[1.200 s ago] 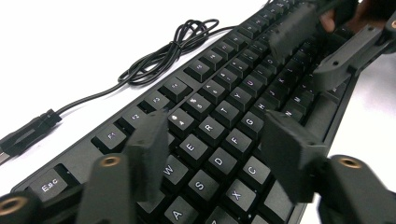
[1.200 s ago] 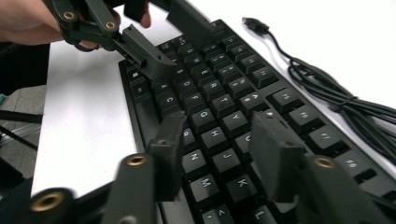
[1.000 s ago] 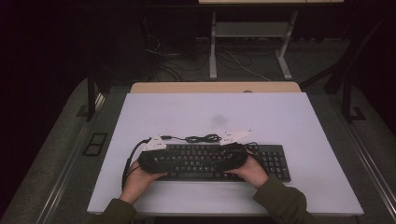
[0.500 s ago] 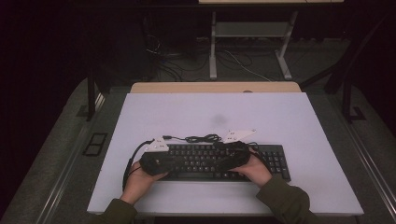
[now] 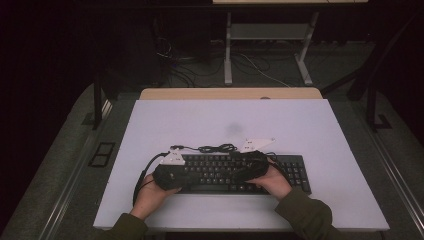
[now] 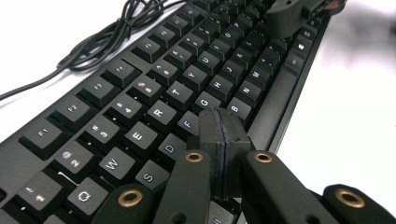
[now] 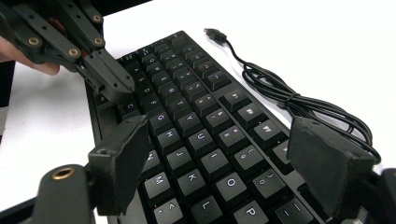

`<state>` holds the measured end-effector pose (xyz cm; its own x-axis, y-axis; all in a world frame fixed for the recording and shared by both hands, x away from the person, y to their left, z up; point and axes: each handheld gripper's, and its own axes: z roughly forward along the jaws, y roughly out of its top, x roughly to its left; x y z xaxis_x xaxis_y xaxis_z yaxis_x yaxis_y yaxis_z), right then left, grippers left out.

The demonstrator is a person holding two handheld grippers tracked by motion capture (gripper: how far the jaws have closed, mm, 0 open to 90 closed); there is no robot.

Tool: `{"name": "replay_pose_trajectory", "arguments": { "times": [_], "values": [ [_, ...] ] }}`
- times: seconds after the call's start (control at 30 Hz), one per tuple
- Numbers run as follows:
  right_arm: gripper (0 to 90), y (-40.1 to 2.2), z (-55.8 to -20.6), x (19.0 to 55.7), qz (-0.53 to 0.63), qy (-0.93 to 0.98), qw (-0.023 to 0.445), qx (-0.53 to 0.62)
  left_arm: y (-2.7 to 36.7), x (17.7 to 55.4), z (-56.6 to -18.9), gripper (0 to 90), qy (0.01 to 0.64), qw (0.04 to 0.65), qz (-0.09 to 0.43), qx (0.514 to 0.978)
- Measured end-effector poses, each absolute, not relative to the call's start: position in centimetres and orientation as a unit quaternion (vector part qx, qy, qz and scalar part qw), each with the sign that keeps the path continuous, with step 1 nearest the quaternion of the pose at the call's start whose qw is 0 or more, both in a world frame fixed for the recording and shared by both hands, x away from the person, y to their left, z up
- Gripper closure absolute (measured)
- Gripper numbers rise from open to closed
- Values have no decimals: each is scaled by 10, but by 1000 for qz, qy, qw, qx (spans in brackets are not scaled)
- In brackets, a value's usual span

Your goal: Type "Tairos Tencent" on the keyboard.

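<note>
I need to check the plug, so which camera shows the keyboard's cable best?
The right gripper view: the cable runs whole from its plug to the tied bundle. The left gripper view catches the bundle at the frame's top; the high view shows a thin dark squiggle.

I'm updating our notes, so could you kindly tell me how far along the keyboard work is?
Done: both grippers are at the keyboard. In hand: the left gripper, shut, sits over the F and G keys; the right gripper hangs open above the J-K keys. Left: the bundled cable lies untouched.

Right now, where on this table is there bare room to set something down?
The far half of the table beyond the coiled cable is bare, as are strips left and right of the keyboard. The near middle is crowded with both hands and grippers.
</note>
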<state>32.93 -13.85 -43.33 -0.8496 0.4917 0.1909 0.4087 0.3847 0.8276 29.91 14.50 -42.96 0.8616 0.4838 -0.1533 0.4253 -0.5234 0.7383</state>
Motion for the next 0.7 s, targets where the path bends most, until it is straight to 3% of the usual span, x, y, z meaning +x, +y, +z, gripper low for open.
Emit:
{"name": "replay_pose_trajectory", "arguments": {
  "times": [0.7],
  "values": [
    [205, -138, -433, 329, 484, 831, 45, 269, 143, 299, -431, 891, 256, 402, 36, 879]
  ]
}}
